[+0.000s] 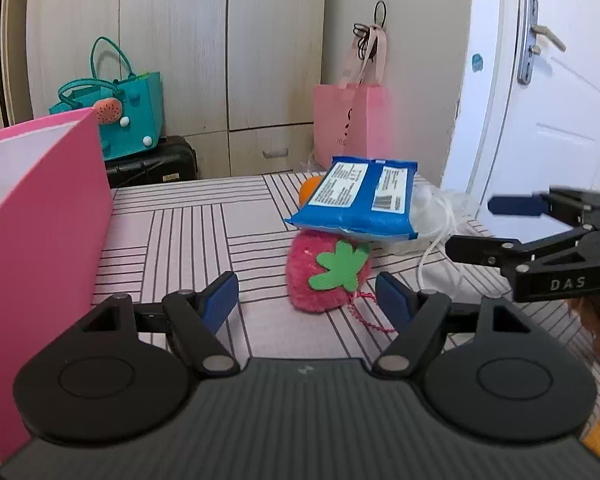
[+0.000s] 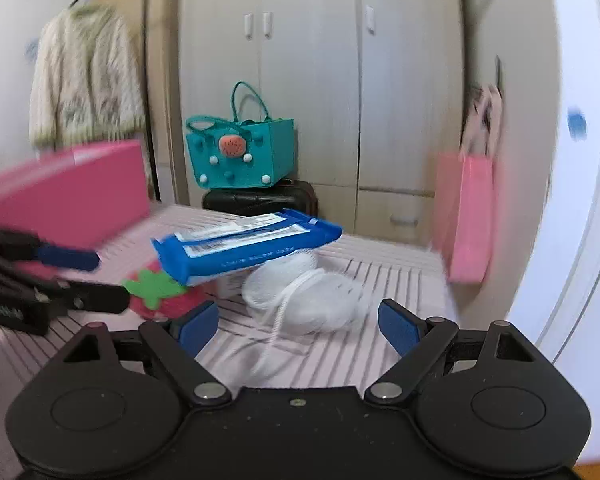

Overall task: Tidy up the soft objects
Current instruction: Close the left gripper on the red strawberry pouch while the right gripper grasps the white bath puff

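A pink plush strawberry [image 1: 326, 274] with a green felt leaf lies on the striped cloth, just ahead of my open left gripper [image 1: 306, 300]. A blue wet-wipe pack [image 1: 358, 198] rests tilted on top of it. A white mesh drawstring bag [image 2: 308, 298] lies to the right, straight ahead of my open right gripper [image 2: 298, 324]. The strawberry [image 2: 168, 292] and the pack [image 2: 248, 246] also show in the right wrist view. The right gripper [image 1: 470, 226] shows open at the right edge of the left wrist view. An orange object [image 1: 310, 190] peeks out behind the pack.
A pink open box [image 1: 40, 216] stands at the left on the striped cloth [image 1: 188, 240]. A pink paper bag [image 1: 350, 126] hangs behind, near a white door [image 1: 548, 92]. A teal bag [image 1: 124, 116] sits on a black case [image 1: 152, 162] by the wardrobe.
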